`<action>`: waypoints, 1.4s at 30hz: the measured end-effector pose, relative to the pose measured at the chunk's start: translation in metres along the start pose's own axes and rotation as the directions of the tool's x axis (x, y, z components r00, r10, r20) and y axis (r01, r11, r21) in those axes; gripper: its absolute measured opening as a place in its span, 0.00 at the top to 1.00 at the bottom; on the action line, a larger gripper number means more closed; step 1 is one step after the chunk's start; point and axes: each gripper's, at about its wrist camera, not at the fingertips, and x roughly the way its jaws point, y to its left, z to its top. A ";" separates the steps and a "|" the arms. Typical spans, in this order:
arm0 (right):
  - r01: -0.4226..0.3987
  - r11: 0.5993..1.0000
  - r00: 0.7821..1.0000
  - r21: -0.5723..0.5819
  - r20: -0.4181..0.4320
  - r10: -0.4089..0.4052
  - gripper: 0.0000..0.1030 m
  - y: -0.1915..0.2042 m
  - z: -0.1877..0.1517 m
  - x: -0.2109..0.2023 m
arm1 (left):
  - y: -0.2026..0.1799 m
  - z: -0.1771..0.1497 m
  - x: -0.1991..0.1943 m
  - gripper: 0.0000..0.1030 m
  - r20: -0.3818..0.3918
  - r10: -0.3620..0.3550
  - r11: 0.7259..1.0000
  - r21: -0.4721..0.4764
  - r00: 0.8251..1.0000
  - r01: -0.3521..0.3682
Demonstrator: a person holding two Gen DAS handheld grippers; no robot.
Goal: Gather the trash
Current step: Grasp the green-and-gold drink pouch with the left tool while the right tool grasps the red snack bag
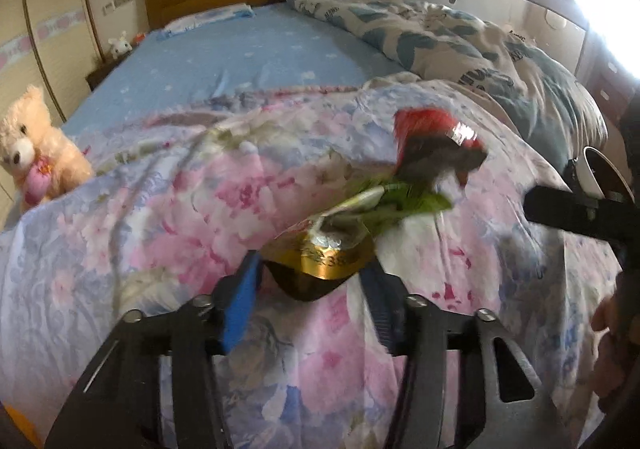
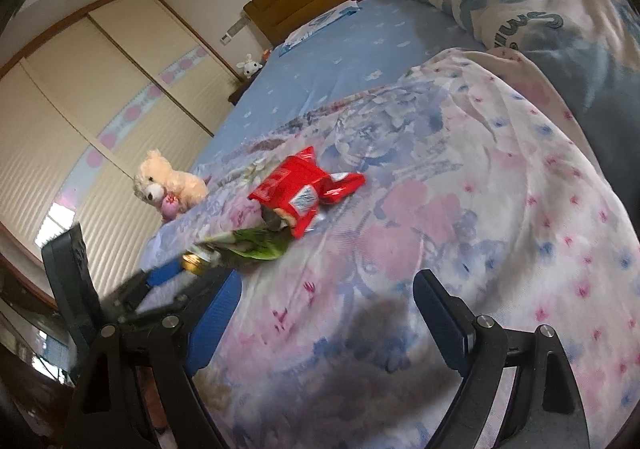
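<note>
Pickup step: left gripper clamped on gold wrapper atop floral quilt; right gripper spread, empty; next, red wrapper farther up quilt.

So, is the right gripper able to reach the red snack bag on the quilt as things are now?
Probably yes. The right gripper is open and empty, and only bare floral quilt lies between it and the red snack bag. The left gripper is off to the side at the gold wrapper.

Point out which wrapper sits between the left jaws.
The gold wrapper, nearest of the three; the green wrapper and red wrapper lie farther up the quilt.
</note>
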 end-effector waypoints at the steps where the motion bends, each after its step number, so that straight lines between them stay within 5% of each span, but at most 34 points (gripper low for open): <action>1: -0.008 1.000 1.000 0.007 0.002 0.008 0.14 0.001 0.003 0.003 | -0.001 -0.002 0.001 0.60 -0.003 0.001 1.000 0.003 1.000 -0.001; 7: -0.024 0.999 0.999 0.034 0.027 0.023 0.14 0.006 0.018 0.018 | -0.004 -0.014 -0.012 0.66 -0.015 0.027 1.000 -0.004 1.000 -0.027; 11: -0.014 0.999 0.999 0.044 0.037 0.013 0.14 0.005 0.026 0.024 | 0.009 -0.029 -0.029 0.67 -0.038 0.055 0.993 -0.105 0.998 -0.059; 19: 0.037 0.999 0.999 -0.009 0.035 -0.036 0.16 0.008 0.031 0.037 | 0.044 -0.067 -0.064 0.65 -0.068 0.131 0.931 -0.335 0.989 -0.146; 21: 0.062 0.997 0.998 -0.036 0.022 -0.061 0.26 0.010 0.031 0.043 | 0.040 -0.069 -0.065 0.64 -0.070 0.138 0.933 -0.327 0.988 -0.153; 24: 0.080 0.995 0.997 -0.060 -0.012 -0.081 0.36 0.013 0.028 0.052 | 0.038 -0.066 -0.067 0.46 -0.063 0.120 0.939 -0.318 0.991 -0.134; 25: 0.087 0.994 0.996 -0.073 -0.009 -0.088 0.49 0.014 0.027 0.051 | 0.038 -0.064 -0.067 0.33 -0.062 0.122 0.939 -0.317 0.991 -0.136; 26: 0.090 0.992 0.996 -0.083 -0.014 -0.092 0.66 0.014 0.025 0.051 | 0.036 -0.063 -0.069 0.29 -0.054 0.133 0.940 -0.308 0.990 -0.143; 28: 0.086 0.992 0.996 -0.087 -0.031 -0.089 0.82 0.013 0.024 0.052 | 0.032 -0.058 -0.073 0.28 -0.031 0.145 0.952 -0.268 0.989 -0.148; 34: 0.061 0.992 0.998 -0.108 0.000 -0.061 0.86 0.013 0.017 0.028 | 0.016 -0.045 -0.068 0.15 0.004 0.186 0.979 -0.091 0.982 -0.185; 40: 0.029 0.994 0.999 -0.105 0.017 -0.028 0.86 0.006 0.001 -0.011 | 0.012 -0.042 -0.048 0.15 -0.013 0.206 0.977 0.064 0.978 -0.205; 42: 0.026 0.995 1.000 -0.095 0.016 -0.025 0.86 0.000 -0.007 -0.023 | 0.009 -0.045 -0.043 0.24 -0.020 0.200 0.976 0.094 0.980 -0.197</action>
